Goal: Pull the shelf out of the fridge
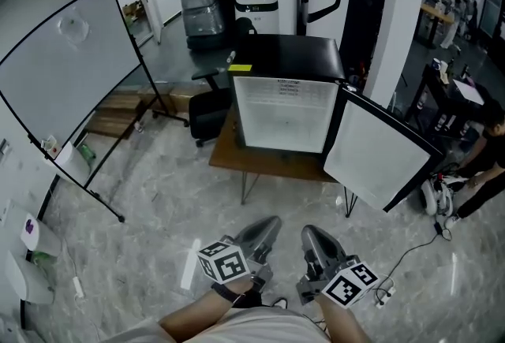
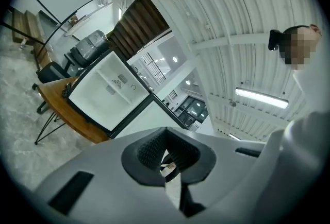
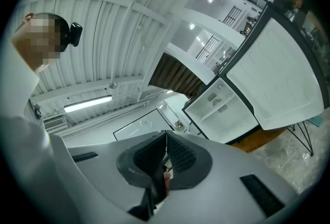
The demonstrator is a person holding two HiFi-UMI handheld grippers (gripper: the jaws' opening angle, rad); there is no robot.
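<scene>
Head view: a small black fridge (image 1: 286,109) stands on a wooden table (image 1: 268,165), and its door (image 1: 377,150) is swung wide open to the right. The inside is washed out white, so the shelf cannot be picked out here. Both grippers are low in the picture, close to the person's body and well apart from the fridge. The left gripper (image 1: 268,225) and the right gripper (image 1: 310,235) point toward the table side by side, each with its jaws pressed together. A large whiteboard (image 1: 63,65) leans on its stand at the left, and a black office chair (image 1: 209,114) sits beside the table.

Left gripper view: the left gripper (image 2: 166,148) has its ribbed pads clenched tip to tip with nothing gripped between them. Beyond it, the open fridge (image 2: 105,91) shows a thin white shelf (image 2: 112,85) seated inside the compartment.

Right gripper view: the right gripper (image 3: 165,153) is likewise clenched on nothing. The fridge (image 3: 221,104) lies ahead with its shelf (image 3: 216,103) in place across the interior, far from the jaws.
</scene>
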